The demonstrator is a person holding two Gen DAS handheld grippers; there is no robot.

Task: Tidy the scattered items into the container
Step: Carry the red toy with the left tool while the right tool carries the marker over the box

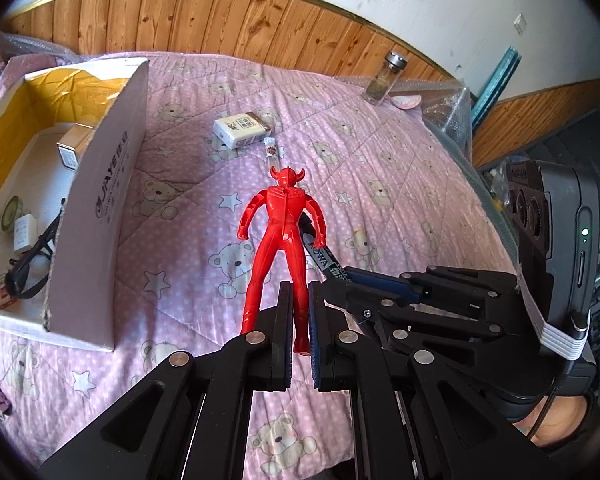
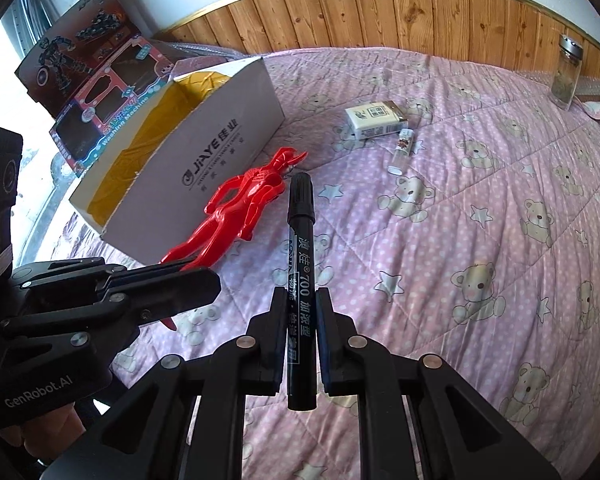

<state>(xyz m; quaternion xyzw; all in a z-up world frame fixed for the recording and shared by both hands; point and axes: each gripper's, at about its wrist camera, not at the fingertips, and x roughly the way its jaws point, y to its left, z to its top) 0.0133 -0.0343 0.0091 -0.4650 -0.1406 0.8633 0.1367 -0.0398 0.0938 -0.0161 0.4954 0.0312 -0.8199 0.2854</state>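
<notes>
Two items held at once, saving a trip. The cardboard box point(image 1: 100, 216), open-topped, sits ahead-left of my left hand-held gripper point(image 1: 301, 312), clamped on the red figure point(image 1: 282, 240) by one leg. My right hand-held gripper point(image 2: 300, 320) pinches the black marker point(image 2: 300, 280) mid-barrel. Cigarette pack point(image 2: 374, 120) and lighter point(image 2: 402, 150) lie beyond on the bed.

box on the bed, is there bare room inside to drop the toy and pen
Yes: the far end of the box, by its yellow lining, is bare. The near end is crowded with a black cable and small packets. Outside, the quilt is bare right of the cigarette pack.
</notes>
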